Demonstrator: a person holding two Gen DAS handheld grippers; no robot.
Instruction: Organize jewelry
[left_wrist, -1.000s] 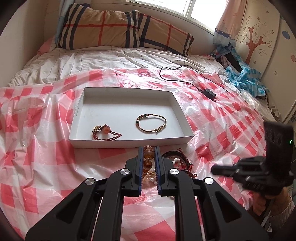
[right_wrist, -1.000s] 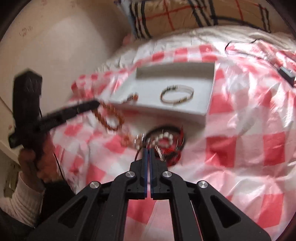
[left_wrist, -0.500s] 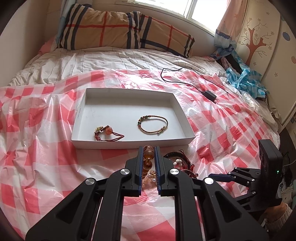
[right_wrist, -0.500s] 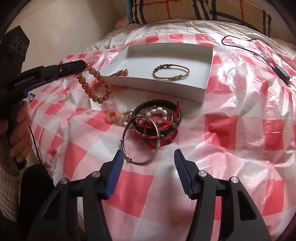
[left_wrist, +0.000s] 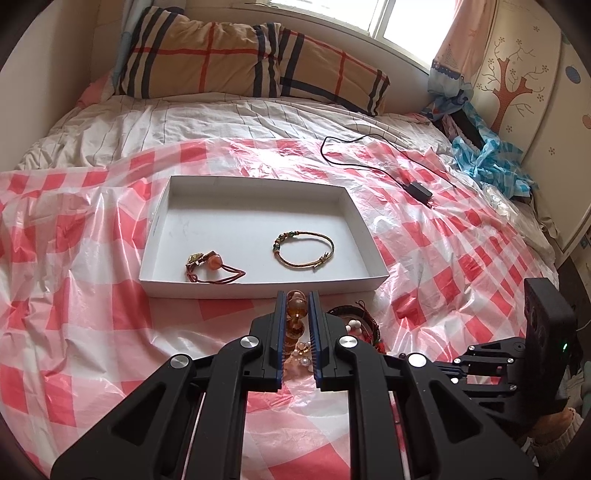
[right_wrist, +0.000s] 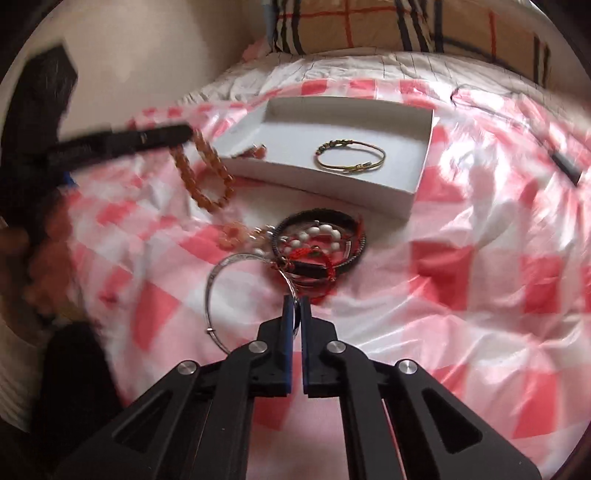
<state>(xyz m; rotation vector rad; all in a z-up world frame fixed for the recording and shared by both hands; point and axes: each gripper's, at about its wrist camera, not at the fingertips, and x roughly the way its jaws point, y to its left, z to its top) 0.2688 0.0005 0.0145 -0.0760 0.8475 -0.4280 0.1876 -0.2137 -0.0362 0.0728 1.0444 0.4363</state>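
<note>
Two bracelets (left_wrist: 303, 249) (one seemingly beaded) in box (left_wrist: 373, 236).

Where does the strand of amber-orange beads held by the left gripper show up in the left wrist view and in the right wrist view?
Left wrist view: the strand of amber-orange beads sits low centre, pinched between the left gripper fingers.
Right wrist view: the same strand hangs upper left, from the blurred left gripper tip.
Shared landmark: the shallow white cardboard tray, just beyond the beads in both views.
</note>
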